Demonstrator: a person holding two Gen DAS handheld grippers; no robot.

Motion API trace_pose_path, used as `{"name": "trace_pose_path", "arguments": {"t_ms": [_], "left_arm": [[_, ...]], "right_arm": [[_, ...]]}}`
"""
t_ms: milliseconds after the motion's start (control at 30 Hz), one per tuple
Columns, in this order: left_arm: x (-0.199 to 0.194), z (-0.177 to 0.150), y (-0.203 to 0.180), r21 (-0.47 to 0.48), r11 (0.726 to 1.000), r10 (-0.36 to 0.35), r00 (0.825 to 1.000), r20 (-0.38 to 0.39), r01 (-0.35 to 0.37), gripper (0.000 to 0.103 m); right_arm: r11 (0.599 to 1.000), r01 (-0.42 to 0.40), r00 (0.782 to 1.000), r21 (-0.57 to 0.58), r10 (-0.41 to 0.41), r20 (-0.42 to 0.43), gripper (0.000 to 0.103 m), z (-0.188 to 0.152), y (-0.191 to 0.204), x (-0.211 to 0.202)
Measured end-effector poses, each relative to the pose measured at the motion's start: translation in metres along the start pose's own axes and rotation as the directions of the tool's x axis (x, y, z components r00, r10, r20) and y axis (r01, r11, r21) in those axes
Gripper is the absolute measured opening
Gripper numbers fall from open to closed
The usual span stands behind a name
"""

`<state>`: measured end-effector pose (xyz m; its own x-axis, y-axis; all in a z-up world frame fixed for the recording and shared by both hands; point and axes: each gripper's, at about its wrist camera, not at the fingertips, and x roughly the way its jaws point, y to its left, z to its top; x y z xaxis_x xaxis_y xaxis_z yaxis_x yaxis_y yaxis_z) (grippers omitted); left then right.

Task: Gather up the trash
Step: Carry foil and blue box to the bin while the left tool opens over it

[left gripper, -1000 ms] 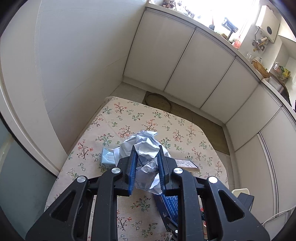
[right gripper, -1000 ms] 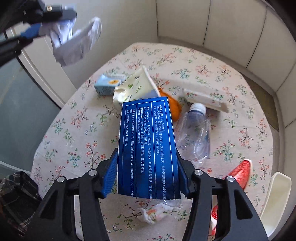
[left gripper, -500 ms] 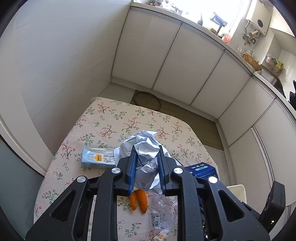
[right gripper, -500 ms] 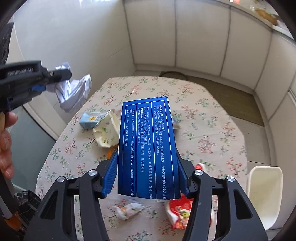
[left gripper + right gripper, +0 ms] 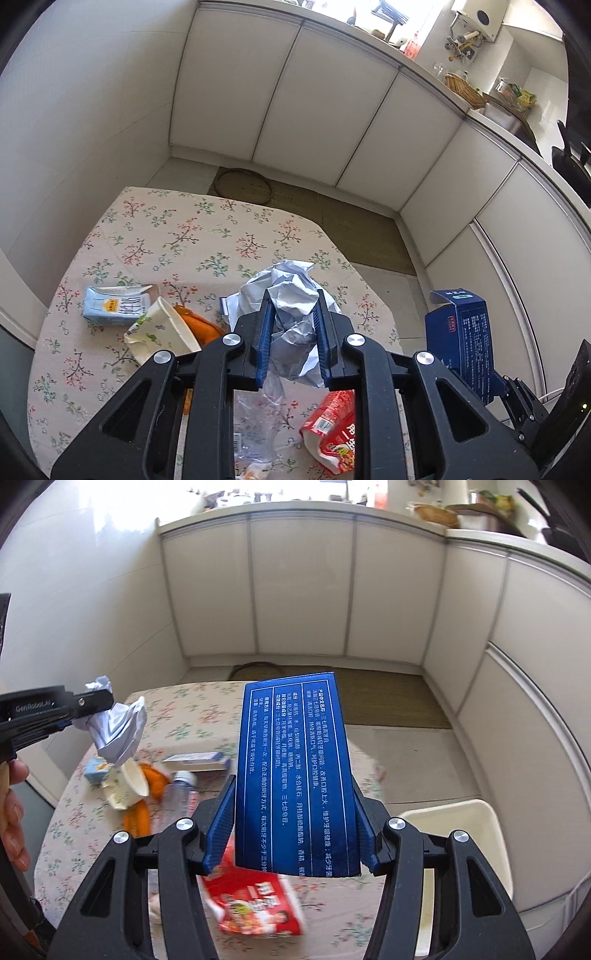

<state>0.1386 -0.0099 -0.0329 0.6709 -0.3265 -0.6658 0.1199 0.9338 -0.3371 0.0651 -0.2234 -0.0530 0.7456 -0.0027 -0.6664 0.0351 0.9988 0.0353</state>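
My left gripper (image 5: 292,339) is shut on a crumpled grey-white paper wad (image 5: 291,295) and holds it high above the floral table (image 5: 155,229). The wad also shows in the right wrist view (image 5: 114,727), at the left. My right gripper (image 5: 291,827) is shut on a dark blue toothpaste box (image 5: 295,771), held up above the table's right side; the box shows in the left wrist view (image 5: 465,339). A white bin (image 5: 476,845) stands beside the table, below and right of the box.
On the table lie a light-blue carton (image 5: 114,304), a paper cup (image 5: 162,336), orange peel (image 5: 199,325), a clear plastic bottle (image 5: 177,797), a red snack packet (image 5: 255,904) and a flat white box (image 5: 195,762). White cabinets (image 5: 314,122) ring the room.
Both grippers have risen and pulled back with their loads. The blue box has swung right toward the white bin, which has come into fuller view.
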Motion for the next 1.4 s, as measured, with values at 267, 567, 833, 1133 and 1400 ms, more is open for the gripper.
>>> {"name": "trace_pose_path", "arguments": {"t_ms": [267, 567, 833, 1133, 1400], "left_arm": [[0.026, -0.015, -0.055, 0.06, 0.997, -0.051, 0.997, -0.049, 0.054, 0.02], [0.05, -0.037, -0.12, 0.121, 0.981, -0.142, 0.985, -0.099, 0.154, 0.02], [0.071, -0.064, -0.173, 0.158, 0.956, -0.22, 0.96, -0.171, 0.247, 0.02], [0.098, -0.098, -0.232, 0.222, 0.918, -0.277, 0.933, -0.231, 0.328, 0.02], [0.121, -0.124, -0.26, 0.206, 0.878, -0.36, 0.881, -0.307, 0.431, 0.045]], "right_arm": [[0.988, 0.108, 0.994, 0.107, -0.109, 0.005, 0.055, -0.011, -0.075, -0.012], [0.954, 0.208, 0.976, 0.217, -0.215, 0.013, 0.055, -0.026, -0.147, -0.031], [0.896, 0.299, 0.95, 0.327, -0.311, -0.015, 0.055, -0.043, -0.21, -0.042], [0.812, 0.415, 0.902, 0.411, -0.426, -0.068, 0.055, -0.064, -0.262, -0.05], [0.774, 0.44, 0.89, 0.454, -0.445, -0.104, 0.056, -0.073, -0.286, -0.052]]}}
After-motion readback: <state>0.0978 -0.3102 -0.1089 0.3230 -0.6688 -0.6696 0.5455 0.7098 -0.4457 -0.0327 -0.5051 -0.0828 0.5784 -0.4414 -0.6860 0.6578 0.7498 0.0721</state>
